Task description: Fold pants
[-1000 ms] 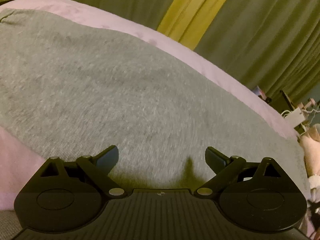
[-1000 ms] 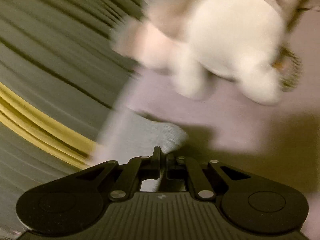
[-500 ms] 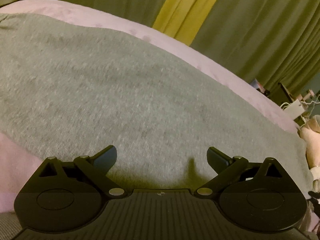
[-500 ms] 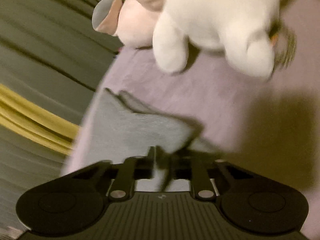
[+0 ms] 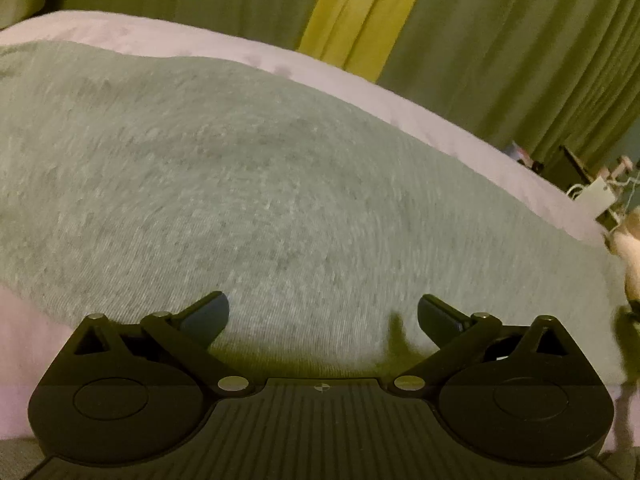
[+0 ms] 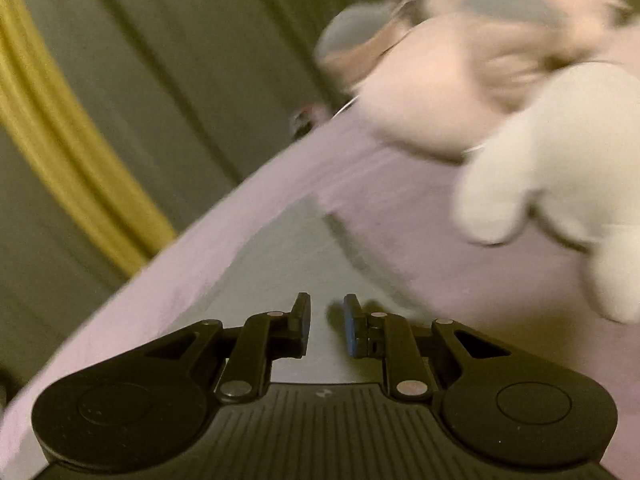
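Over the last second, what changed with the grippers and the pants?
The right gripper let go of the pants: its jaws, shut on the grey cloth before, have just been opening and now hold nothing. The left gripper stayed open over the flat pants.

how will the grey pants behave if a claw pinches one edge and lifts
The grey pants are probably floppy: they lie flat, following the curve of the pink sheet, so a lifted edge would likely drape and sag. The knit looks thin and soft, so probably light. The weave looks matte, so it likely won't slip from a pinch.
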The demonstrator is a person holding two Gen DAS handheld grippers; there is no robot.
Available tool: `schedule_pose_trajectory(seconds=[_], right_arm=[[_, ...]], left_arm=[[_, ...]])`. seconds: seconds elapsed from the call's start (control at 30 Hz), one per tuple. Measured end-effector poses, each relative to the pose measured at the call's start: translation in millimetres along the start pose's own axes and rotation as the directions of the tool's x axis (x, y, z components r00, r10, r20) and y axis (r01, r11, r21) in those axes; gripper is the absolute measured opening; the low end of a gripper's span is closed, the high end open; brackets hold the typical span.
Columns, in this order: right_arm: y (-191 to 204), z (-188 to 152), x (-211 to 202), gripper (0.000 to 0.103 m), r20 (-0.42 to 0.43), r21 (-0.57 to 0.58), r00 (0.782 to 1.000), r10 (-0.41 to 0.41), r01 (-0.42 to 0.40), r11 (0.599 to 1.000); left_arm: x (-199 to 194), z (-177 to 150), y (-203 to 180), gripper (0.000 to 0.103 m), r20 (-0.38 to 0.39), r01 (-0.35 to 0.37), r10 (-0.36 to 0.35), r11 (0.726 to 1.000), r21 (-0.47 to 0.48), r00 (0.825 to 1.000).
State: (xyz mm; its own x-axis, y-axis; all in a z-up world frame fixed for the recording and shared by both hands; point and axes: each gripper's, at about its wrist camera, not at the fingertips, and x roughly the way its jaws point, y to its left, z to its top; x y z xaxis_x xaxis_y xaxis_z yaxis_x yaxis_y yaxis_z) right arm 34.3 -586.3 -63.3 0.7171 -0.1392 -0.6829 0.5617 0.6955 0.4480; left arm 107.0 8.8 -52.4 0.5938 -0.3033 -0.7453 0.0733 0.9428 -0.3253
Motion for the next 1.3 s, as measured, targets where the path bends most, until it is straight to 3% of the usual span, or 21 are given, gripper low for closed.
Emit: schedule_pose_trajectory(seconds=[0.07, 0.1, 0.2, 0.23, 0.27, 0.3, 0.33, 0.37, 0.4, 0.5, 0.57, 0.63, 0.7, 0.8, 0.9, 1.0, 1.03, 1.1, 1.17, 1.2, 1.3], right_arm=[[1.0, 0.4, 23.4, 0.018, -0.091, -0.014, 0.996, 0.019, -0.021, 1.000], [-0.9, 0.5, 30.5, 0.015, -0.107, -0.037, 0.994, -0.013, 0.009, 0.999], [-18.1, 12.6, 26.2, 0.000, -0.009, -0.027, 0.992, -0.124, 0.124, 0.992], [-22.2, 16.7, 19.1, 0.000, 0.042, -0.018, 0.977, -0.209, 0.210, 0.978], [-28.0, 21.7, 10.0, 0.009, 0.090, -0.005, 0.948, -0.307, 0.308, 0.951], [-37.7, 26.1, 0.1, 0.012, 0.100, 0.031, 0.938, -0.332, 0.331, 0.943], [-48.8, 28.4, -9.4, 0.012, 0.092, 0.074, 0.957, -0.274, 0.268, 0.961], [-61.2, 27.6, -20.7, 0.022, 0.083, 0.124, 0.977, -0.196, 0.185, 0.975], [-70.4, 22.9, -34.1, 0.039, 0.085, 0.158, 0.983, -0.162, 0.148, 0.976], [-87.8, -0.2, -72.3, 0.070, 0.121, 0.180, 0.975, -0.189, 0.165, 0.970], [-100.5, -14.0, -87.0, 0.083, 0.107, 0.242, 0.977, -0.183, 0.152, 0.958], [-115.9, -32.2, -94.4, 0.084, 0.062, 0.337, 0.988, -0.144, 0.115, 0.934], [-133.4, -46.6, -86.6, 0.085, 0.008, 0.439, 0.999, -0.049, 0.041, 0.898], [-139.7, -49.6, -81.1, 0.088, 0.017, 0.480, 1.000, 0.004, -0.012, 0.877], [-138.4, -44.9, -70.8, 0.086, -0.005, 0.507, 0.997, 0.080, -0.067, 0.860], [-130.5, -47.6, -66.2, 0.083, -0.005, 0.508, 0.997, 0.078, -0.065, 0.859], [-129.8, -50.0, -70.9, 0.079, -0.001, 0.522, 0.996, 0.086, -0.073, 0.850], [-133.6, -56.1, -73.6, 0.040, -0.008, 0.590, 0.989, 0.146, -0.113, 0.800], [-136.2, -64.8, -66.9, 0.030, -0.015, 0.641, 0.984, 0.179, -0.128, 0.757], [-135.7, -68.3, -68.8, 0.026, -0.014, 0.641, 0.985, 0.173, -0.124, 0.757], [-135.6, -66.3, -69.0, 0.032, 0.028, 0.655, 0.984, 0.176, -0.151, 0.740]], left_arm=[[-0.4, -0.2, 0.8, 0.103, 0.001, 0.002, -0.002, 1.000, -0.005, 1.000], [-0.3, -0.6, 0.8, 0.103, 0.001, 0.002, -0.002, 1.000, -0.004, 1.000], [0.2, -1.4, -1.2, 0.103, -0.002, -0.009, 0.009, 1.000, 0.012, 1.000], [0.5, -1.0, -2.0, 0.103, -0.003, -0.013, 0.013, 1.000, 0.018, 1.000], [1.0, -0.9, -2.6, 0.103, -0.003, -0.016, 0.016, 1.000, 0.022, 1.000], [1.4, -0.8, -2.8, 0.103, -0.003, -0.017, 0.018, 1.000, 0.023, 1.000], [2.2, -0.5, -3.3, 0.103, -0.002, -0.018, 0.018, 1.000, 0.023, 1.000], [2.5, -0.3, -3.3, 0.103, -0.001, -0.019, 0.019, 1.000, 0.022, 1.000], [2.8, -0.1, -3.4, 0.103, -0.001, -0.020, 0.020, 1.000, 0.022, 1.000], [4.7, -0.1, -5.4, 0.103, 0.001, -0.028, 0.028, 0.999, 0.030, 1.000], [5.7, -0.2, -7.3, 0.103, -0.001, -0.034, 0.034, 0.998, 0.043, 0.999], [6.1, 0.2, -8.5, 0.103, -0.003, -0.038, 0.038, 0.998, 0.051, 0.999], [6.0, 0.8, -8.0, 0.103, -0.003, -0.035, 0.035, 0.998, 0.048, 0.999], [4.9, 0.9, -5.9, 0.103, -0.001, -0.028, 0.028, 0.999, 0.034, 1.000], [3.4, 0.4, -4.3, 0.103, 0.001, -0.022, 0.022, 0.999, 0.025, 1.000], [2.3, 0.4, -2.5, 0.103, 0.001, -0.014, 0.014, 1.000, 0.014, 1.000], [1.8, 0.4, -2.7, 0.103, 0.001, -0.013, 0.013, 1.000, 0.012, 1.000], [0.0, 0.6, -2.7, 0.103, -0.002, -0.007, 0.007, 1.000, 0.010, 1.000], [-1.9, 0.7, -1.6, 0.103, -0.003, 0.006, -0.006, 1.000, 0.001, 1.000], [-2.7, 1.2, -0.7, 0.103, -0.002, 0.013, -0.013, 1.000, -0.008, 1.000], [-4.7, 1.1, 1.8, 0.103, -0.001, 0.023, -0.023, 0.999, -0.028, 1.000]])
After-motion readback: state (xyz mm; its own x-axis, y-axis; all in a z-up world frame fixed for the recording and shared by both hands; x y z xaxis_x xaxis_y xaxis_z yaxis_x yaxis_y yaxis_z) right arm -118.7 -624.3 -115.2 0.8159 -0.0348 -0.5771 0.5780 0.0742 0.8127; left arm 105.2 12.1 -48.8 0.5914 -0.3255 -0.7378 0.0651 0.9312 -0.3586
